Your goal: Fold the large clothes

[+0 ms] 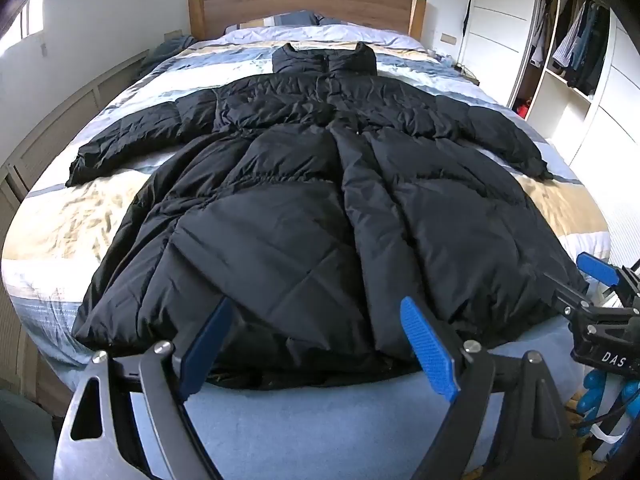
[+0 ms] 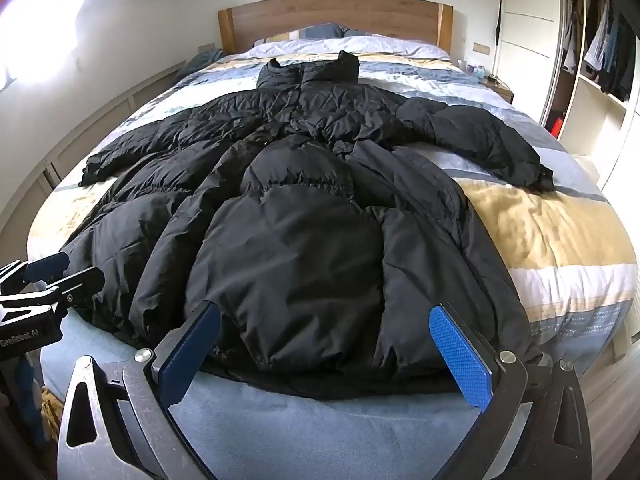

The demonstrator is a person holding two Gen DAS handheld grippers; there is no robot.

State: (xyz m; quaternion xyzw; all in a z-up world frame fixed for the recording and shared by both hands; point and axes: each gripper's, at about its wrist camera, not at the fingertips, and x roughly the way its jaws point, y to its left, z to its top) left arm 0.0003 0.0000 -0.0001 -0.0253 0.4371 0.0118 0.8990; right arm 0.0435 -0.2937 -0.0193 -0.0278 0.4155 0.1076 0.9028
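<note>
A long black puffer coat [image 1: 304,184] [image 2: 304,216] lies spread flat on the bed, collar toward the headboard, hem at the near edge. Both sleeves stretch out to the sides, left sleeve [image 1: 132,136] and right sleeve [image 2: 484,136]. My left gripper [image 1: 316,312] hovers open over the left half of the hem, with nothing between its blue pads. Over the right half of the hem my right gripper [image 2: 324,320] is also open and empty. Each gripper shows at the edge of the other's view: the right gripper [image 1: 600,280], the left gripper [image 2: 52,272].
The bed [image 1: 56,236] has a striped blue, white and tan cover and a wooden headboard [image 1: 304,4]. An open wardrobe [image 1: 572,56] with hanging clothes stands at the right. A low panelled wall [image 1: 56,128] runs along the left. A nightstand [image 2: 496,84] sits beside the headboard.
</note>
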